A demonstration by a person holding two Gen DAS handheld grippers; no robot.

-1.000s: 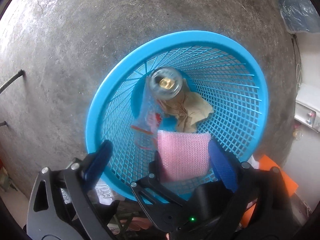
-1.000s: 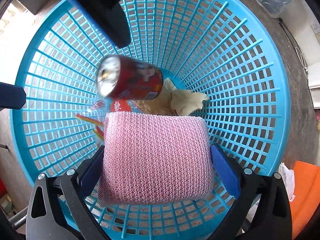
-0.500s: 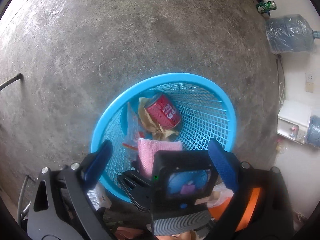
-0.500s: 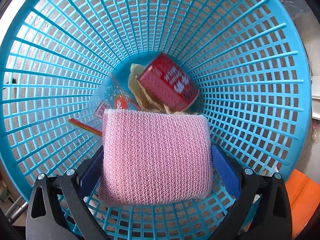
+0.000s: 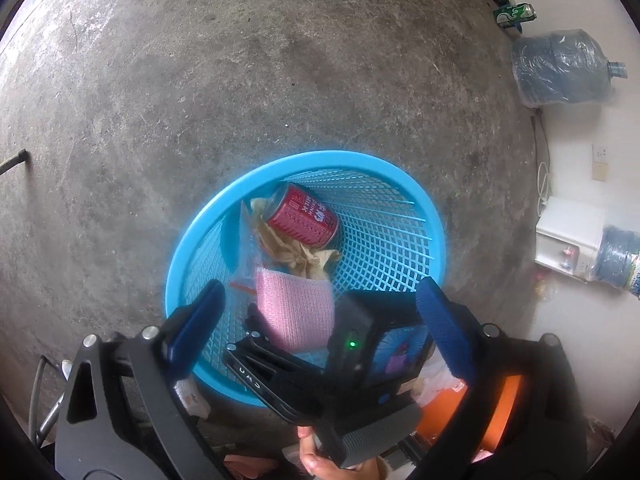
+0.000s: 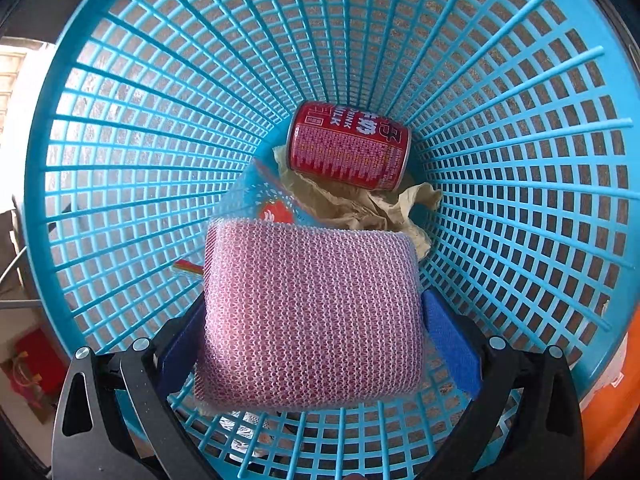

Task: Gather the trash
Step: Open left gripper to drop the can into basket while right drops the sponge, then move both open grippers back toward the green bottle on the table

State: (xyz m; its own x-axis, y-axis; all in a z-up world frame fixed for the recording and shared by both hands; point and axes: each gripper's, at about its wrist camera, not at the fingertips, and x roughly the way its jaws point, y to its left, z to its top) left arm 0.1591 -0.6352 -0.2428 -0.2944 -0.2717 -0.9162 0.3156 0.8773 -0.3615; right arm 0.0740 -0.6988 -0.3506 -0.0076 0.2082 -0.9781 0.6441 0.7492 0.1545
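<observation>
The pink sponge (image 6: pixel 310 316) was a soft block in a knitted mesh cover, its weave catching the light, and the right tool (image 6: pixel 312 344) had it clenched between both blue pads (image 6: pixel 452 340), the near end reaching back between the fingers. It hung inside the blue basket (image 6: pixel 120 128), over the lattice wall nearest the tool and not touching the bottom. Just ahead of the sponge's far edge lay crumpled brown paper (image 6: pixel 360 206), and beyond that a red can (image 6: pixel 348 146) on its side, resting on the paper with white lettering facing up. A clear wrapper (image 6: pixel 276 210) with a red print peeked out from under the sponge's front-left corner, most of it hidden. From the left wrist view, the left tool (image 5: pixel 320 312) hovered above the basket rim (image 5: pixel 320 158) with its pads spread wide and nothing between them; the right tool's black body sat directly in front of it, and a hand (image 5: pixel 332 460) gripped its handle at the bottom edge, cut off. The basket stood on a bare concrete floor (image 5: pixel 200 80). The left pad of the right tool was mostly covered by the sponge.
</observation>
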